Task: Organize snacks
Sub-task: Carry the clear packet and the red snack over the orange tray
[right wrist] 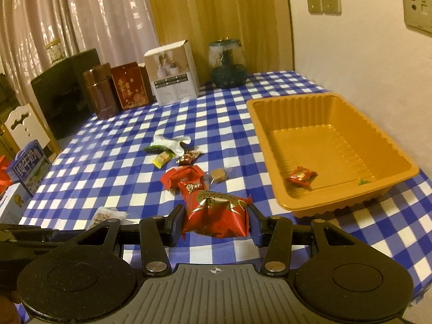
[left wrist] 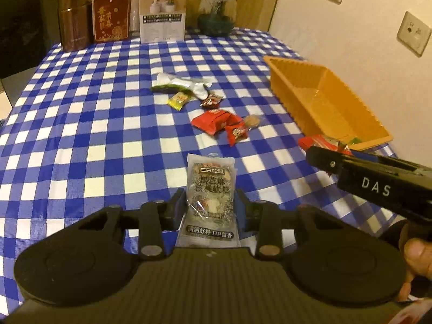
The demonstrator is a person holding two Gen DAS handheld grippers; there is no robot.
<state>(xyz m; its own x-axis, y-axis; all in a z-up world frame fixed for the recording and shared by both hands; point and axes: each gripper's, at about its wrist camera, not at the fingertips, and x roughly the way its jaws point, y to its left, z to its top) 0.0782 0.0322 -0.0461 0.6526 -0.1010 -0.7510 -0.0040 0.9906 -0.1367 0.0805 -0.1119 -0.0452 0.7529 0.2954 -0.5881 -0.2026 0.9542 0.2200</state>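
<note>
1. The left gripper (left wrist: 210,205) has its jaws closed narrowly on a grey sesame-walnut cake packet (left wrist: 210,189), which stands upright between the pads, lifted off the counter (left wrist: 81,135).
2. The right gripper (right wrist: 214,220) has its jaws clamped on a red-and-gold foil snack packet (right wrist: 216,213), held above the blue-and-white checked cloth that covers the counter.
3. In the left wrist view the right gripper reaches in from the right edge, with its red packet showing just past its tip, near the front corner of the orange tray (right wrist: 270,145).
4. The orange plastic tray sits on the right side of the counter, close to the wall. Inside it lies one small red candy (right wrist: 301,175) near the front wall, and a bit of green wrapper (right wrist: 364,181) shows at the front right corner.
5. Loose snacks remain in a cluster in the middle of the counter, left of the tray: a white-and-green wrapper (left wrist: 181,83), a yellow candy (left wrist: 179,100), a dark red candy (left wrist: 211,100), a larger red packet (left wrist: 213,120), a small red candy (left wrist: 237,133) touching it, and a round brown biscuit (left wrist: 252,121) just beside them.
6. At the far edge of the counter stand a brown tin (left wrist: 74,21), a red box (left wrist: 111,16), a white carton (left wrist: 163,10) and a green glass jar (left wrist: 217,13).
</note>
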